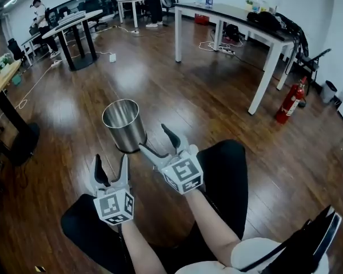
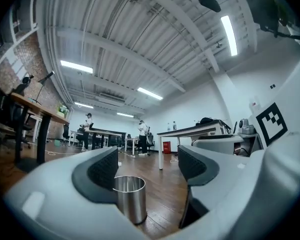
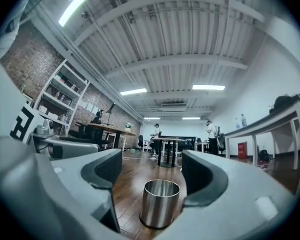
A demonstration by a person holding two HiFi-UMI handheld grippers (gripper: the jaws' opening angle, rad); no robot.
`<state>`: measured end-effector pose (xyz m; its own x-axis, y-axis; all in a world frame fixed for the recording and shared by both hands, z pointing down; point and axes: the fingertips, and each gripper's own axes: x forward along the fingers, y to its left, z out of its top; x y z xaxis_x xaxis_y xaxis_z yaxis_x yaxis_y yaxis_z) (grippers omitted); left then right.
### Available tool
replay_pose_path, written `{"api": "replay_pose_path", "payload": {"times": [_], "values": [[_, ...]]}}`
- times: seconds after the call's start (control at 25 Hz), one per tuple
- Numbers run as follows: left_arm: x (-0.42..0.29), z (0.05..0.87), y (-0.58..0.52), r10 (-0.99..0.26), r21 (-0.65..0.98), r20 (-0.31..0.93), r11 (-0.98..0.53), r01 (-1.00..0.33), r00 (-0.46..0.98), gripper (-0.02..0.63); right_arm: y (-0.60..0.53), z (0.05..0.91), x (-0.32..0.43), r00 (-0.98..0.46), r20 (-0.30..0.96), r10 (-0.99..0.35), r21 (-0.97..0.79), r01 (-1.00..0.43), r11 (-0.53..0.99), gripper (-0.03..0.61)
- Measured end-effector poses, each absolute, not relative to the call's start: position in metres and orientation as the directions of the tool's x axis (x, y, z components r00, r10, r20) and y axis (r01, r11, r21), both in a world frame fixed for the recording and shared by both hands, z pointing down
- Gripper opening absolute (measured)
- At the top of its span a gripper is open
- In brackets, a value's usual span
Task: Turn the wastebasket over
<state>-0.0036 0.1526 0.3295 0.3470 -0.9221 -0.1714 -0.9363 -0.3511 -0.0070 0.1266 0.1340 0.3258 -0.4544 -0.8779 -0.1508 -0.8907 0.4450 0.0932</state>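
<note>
A shiny steel wastebasket (image 1: 124,125) stands upright on the wooden floor with its open mouth up, just ahead of my knees. My left gripper (image 1: 110,167) hovers to its near left, jaws open and nothing between them. My right gripper (image 1: 156,138) hangs close by the basket's right side, also open and holding nothing. In the left gripper view the wastebasket (image 2: 130,199) shows low between the spread jaws of the left gripper (image 2: 147,166), some way off. The right gripper view shows the wastebasket (image 3: 160,204) beyond the right gripper (image 3: 152,171).
A white table (image 1: 234,13) stands at the back right, with a red fire extinguisher (image 1: 290,101) by its leg. A black round table (image 1: 74,27) and a wooden desk (image 1: 0,79) are on the left. People stand far back. A dark bag (image 1: 308,244) lies beside me.
</note>
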Motion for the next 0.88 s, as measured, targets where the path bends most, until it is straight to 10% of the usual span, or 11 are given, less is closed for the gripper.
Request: {"api": "replay_pose_path", "payload": {"times": [0.88], "values": [[-0.028, 0.307, 0.262, -0.959, -0.034, -0.217, -0.18, -0.983, 0.183, 0.394, 0.229, 0.292, 0.156, -0.438, -0.174, -0.882, 0.266, -0.883, 0.386, 0.351]]}}
